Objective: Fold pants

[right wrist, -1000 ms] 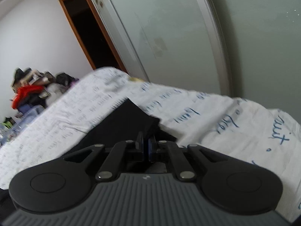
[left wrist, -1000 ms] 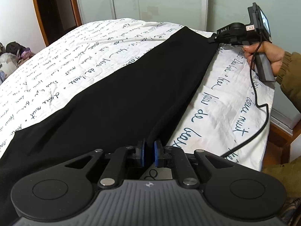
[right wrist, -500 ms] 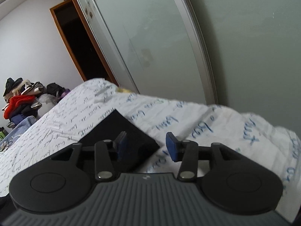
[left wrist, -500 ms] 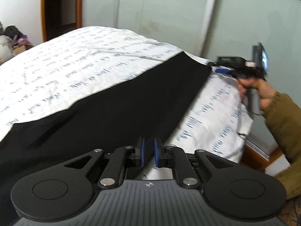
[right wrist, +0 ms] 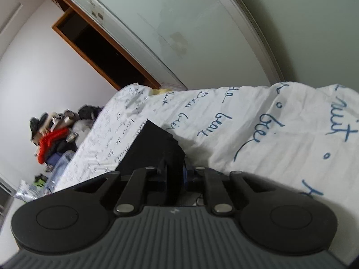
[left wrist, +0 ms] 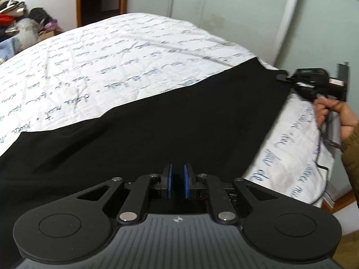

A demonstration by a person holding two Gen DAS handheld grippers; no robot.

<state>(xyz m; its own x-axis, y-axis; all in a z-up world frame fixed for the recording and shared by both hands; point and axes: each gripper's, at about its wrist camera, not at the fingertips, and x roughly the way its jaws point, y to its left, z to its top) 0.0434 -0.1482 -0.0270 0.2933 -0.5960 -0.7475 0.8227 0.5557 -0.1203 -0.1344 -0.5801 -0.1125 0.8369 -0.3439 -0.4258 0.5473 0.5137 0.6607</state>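
Right gripper [right wrist: 175, 177] pinches the far hem corner of the black pants [left wrist: 157, 121]; left gripper [left wrist: 176, 185], pads nearly together, seems to nip the near edge. Risk: thin bite slips, corner drops onto bedsheet [left wrist: 112, 67].

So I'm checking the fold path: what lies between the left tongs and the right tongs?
In the left wrist view, only the black pants stretch from the left tongs to the right tongs, lying flat on the bedsheet.
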